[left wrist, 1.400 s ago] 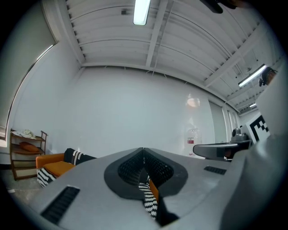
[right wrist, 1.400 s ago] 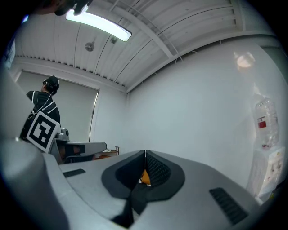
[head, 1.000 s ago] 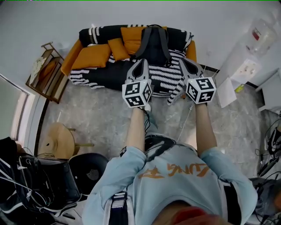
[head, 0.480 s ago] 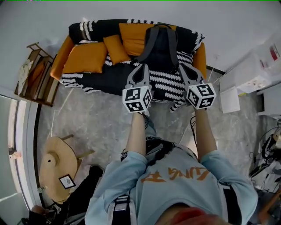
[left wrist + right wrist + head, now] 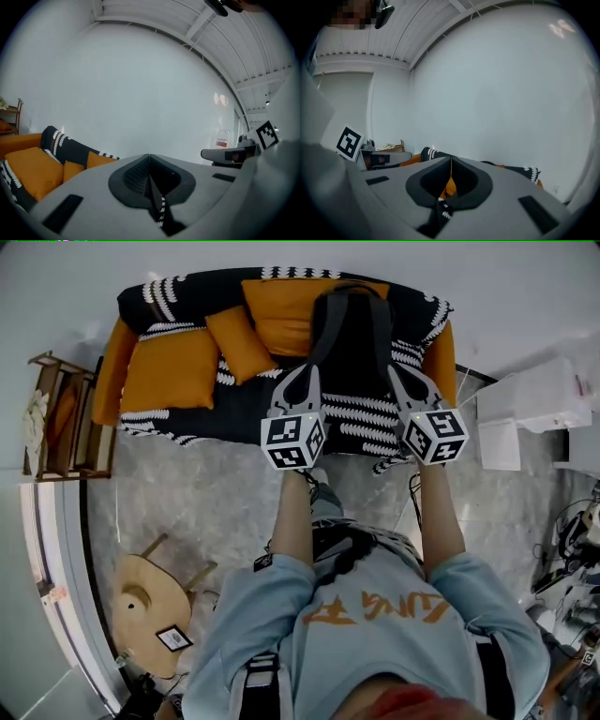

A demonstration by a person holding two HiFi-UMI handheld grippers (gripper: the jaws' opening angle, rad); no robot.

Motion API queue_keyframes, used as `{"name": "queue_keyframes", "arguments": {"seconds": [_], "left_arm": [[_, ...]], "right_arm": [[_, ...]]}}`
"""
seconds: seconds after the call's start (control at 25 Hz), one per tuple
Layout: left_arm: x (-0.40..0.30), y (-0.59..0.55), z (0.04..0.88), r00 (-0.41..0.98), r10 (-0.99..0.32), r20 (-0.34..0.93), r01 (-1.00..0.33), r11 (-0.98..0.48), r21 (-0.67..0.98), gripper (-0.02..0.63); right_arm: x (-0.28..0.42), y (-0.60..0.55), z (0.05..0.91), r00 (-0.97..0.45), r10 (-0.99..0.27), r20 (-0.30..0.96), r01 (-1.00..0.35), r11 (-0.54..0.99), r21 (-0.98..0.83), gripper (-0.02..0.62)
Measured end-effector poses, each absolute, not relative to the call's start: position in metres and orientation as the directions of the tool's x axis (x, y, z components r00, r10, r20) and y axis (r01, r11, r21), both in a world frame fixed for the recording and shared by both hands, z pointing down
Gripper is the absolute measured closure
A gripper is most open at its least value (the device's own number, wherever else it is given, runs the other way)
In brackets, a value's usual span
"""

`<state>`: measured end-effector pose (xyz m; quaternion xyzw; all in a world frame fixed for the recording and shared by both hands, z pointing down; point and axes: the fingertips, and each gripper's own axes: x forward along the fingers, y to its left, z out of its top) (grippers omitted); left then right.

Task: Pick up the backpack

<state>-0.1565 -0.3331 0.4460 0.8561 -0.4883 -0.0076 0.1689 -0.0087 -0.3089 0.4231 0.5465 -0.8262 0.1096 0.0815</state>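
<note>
At twelve o'clock the backpack (image 5: 349, 343) rests on the sofa (image 5: 169, 371). Left tool (image 5: 309, 368) and right tool (image 5: 395, 370) are closed, empty; unopened, they'd likely only shove it.

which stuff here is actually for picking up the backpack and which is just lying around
For the job:
- backpack, upright on the sofa
- left gripper, shut and empty
- right gripper, shut and empty

Just lying about:
- orange cushions
- striped blanket
- wooden rack
- round stool
- white box
</note>
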Motion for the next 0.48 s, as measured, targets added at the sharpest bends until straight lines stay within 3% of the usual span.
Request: {"name": "queue_keyframes", "arguments": {"seconds": [0.48], "left_arm": [[-0.059, -0.379, 0.497, 0.637, -0.726, 0.26, -0.767, -0.562, 0.31, 0.584]], "right_arm": [[0.093, -0.336, 0.481, -0.254, -0.907, 0.337, -0.962, 0.202, -0.181, 0.568]]}}
